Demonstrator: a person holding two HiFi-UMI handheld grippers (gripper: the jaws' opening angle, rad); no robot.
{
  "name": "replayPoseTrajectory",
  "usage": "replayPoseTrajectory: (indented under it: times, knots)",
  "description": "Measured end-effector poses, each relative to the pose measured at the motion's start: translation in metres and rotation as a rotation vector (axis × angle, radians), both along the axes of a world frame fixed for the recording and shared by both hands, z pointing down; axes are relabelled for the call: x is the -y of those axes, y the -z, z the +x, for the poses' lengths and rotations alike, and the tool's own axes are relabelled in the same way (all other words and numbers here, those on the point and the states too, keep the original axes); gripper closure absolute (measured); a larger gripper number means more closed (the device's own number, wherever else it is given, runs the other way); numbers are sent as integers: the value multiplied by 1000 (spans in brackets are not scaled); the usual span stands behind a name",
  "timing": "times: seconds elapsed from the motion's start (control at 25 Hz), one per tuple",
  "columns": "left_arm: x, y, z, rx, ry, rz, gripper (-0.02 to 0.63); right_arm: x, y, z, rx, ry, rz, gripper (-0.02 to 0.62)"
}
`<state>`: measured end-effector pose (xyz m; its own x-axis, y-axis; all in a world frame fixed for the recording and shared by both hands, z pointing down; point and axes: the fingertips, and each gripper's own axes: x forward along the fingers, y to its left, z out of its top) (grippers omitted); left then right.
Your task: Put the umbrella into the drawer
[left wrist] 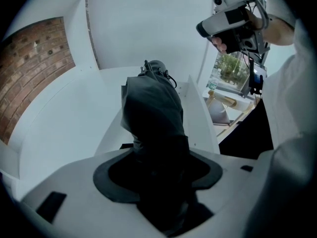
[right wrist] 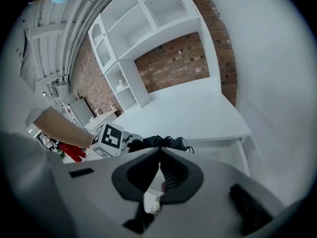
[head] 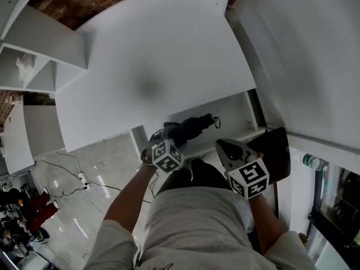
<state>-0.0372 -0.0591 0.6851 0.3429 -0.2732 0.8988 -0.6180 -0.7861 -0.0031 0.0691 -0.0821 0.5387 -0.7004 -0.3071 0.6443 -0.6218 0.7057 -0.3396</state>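
Note:
A black folded umbrella [head: 190, 127] hangs over the open white drawer [head: 245, 134] under the desk top [head: 157, 66]. My left gripper [head: 165, 136] is shut on its near end. In the left gripper view the umbrella [left wrist: 153, 108] reaches from the left gripper [left wrist: 156, 151] toward the drawer's side wall [left wrist: 198, 114], strap end farthest away. My right gripper [head: 225, 146] hovers to the right of the umbrella, jaws together and empty. In the right gripper view its tips [right wrist: 159, 150] meet in front of the umbrella [right wrist: 161, 142] and the drawer [right wrist: 233, 155].
White shelves [right wrist: 148, 24] stand against a brick wall [right wrist: 173, 61] behind the desk. A dark chair [head: 277, 149] sits right of the drawer, a bottle [head: 308, 161] beyond it. Cables [head: 73, 173] lie on the floor at the left.

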Motion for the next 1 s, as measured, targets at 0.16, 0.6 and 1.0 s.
replayPoseTrajectory:
  times: [0.16,0.6,1.0]
  knots:
    - [1,-8,-2,13,-4,-13,330,-1,-3,-2,-2,6,-5,566]
    - [-2,-29,-2,34,15,-65,330,-8,-14,-1,-8,13,-34,566]
    - [3,-53,-5,80,10,-91,330,-7,-15,-2,-2,7,-44,566]
